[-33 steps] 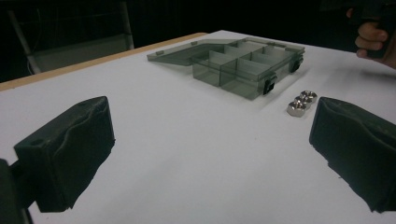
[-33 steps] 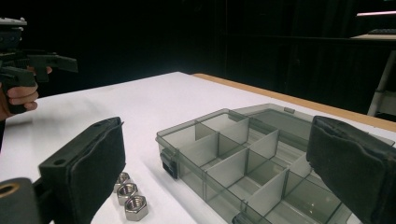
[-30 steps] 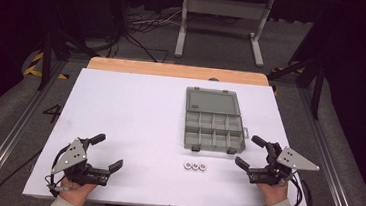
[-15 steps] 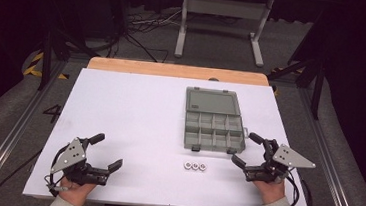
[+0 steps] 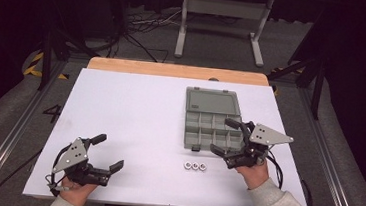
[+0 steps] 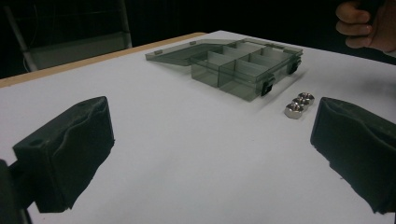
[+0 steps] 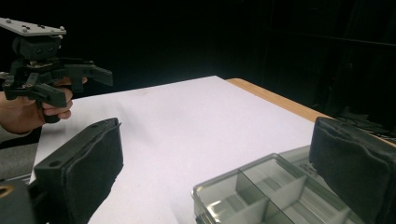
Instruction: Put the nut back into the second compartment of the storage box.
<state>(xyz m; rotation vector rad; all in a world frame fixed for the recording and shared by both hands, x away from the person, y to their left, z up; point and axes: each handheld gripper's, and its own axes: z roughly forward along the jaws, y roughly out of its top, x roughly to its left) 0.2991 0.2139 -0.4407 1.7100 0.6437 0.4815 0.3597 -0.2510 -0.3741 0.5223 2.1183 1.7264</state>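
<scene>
White tabletop [image 5: 134, 124] with a wooden strip along its far edge; dark floor, cables and a metal stand beyond, upper part of the high view.

Grey compartment box [image 5: 213, 125], lid laid open and flat toward the far edge, right of centre in the high view. Compartments look empty, though the shading makes that hard to confirm.

Three small metal nuts [image 5: 195, 166] in a touching row, just below the box's near edge. In the left gripper view they sit at right of centre [image 6: 299, 104], near the box's front latch.

Left gripper [image 5: 109, 153], lower left of the high view, held in a hand just above the table; jaws spread wide, nothing between them.

Right gripper [image 5: 224, 135], lower right, jaws released and wide apart, poised over the box's near right corner. Its own view shows box compartments [image 7: 271, 191] between the pads, untouched.
</scene>
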